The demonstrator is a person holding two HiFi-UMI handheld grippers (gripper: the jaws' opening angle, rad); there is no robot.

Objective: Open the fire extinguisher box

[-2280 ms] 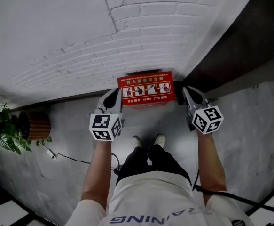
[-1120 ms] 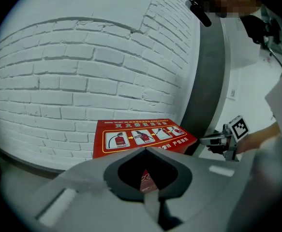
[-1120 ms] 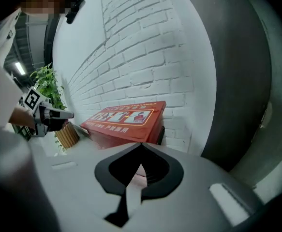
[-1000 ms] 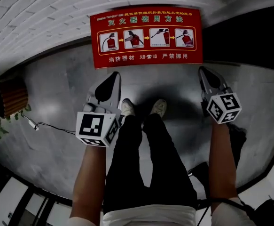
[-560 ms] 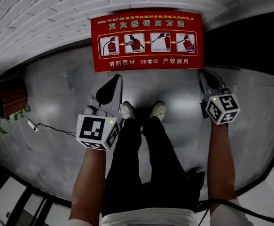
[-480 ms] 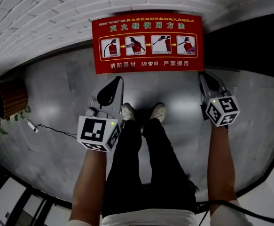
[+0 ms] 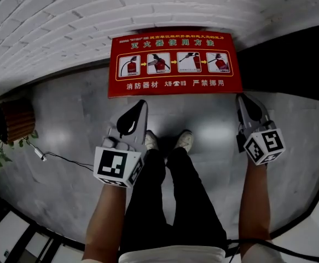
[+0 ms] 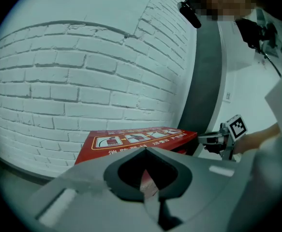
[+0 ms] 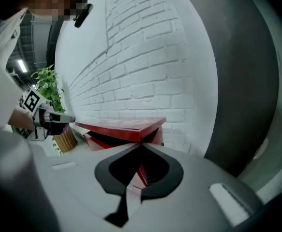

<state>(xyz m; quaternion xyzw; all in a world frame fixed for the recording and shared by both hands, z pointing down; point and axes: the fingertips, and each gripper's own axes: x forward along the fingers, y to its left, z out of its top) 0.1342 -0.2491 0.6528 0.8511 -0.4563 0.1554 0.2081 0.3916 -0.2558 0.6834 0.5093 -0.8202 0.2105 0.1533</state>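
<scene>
The red fire extinguisher box point(image 7: 175, 64) stands against the white brick wall, its lid printed with instruction pictures. In the right gripper view the lid point(image 9: 124, 125) is tilted up, with a dark gap beneath it over the red body. My left gripper point(image 7: 141, 105) is shut, its tip just in front of the lid's front edge, left of centre. My right gripper point(image 7: 241, 97) is shut at the lid's front right corner. In each gripper view the jaws meet with nothing between them: left gripper point(image 8: 145, 150), right gripper point(image 9: 141, 145). The lid point(image 8: 136, 140) lies just beyond the left tip.
A wicker pot with a green plant point(image 7: 11, 126) stands at the left, and a thin cable point(image 7: 55, 158) trails over the grey floor. A dark panel point(image 7: 290, 53) flanks the box on the right. The person's shoes point(image 7: 170, 141) are just in front of the box.
The box lid fills far more of the head view than 2.3 s ago. Lid and both grippers have slid slightly lower in the frame, with the grippers still at its front edge.
</scene>
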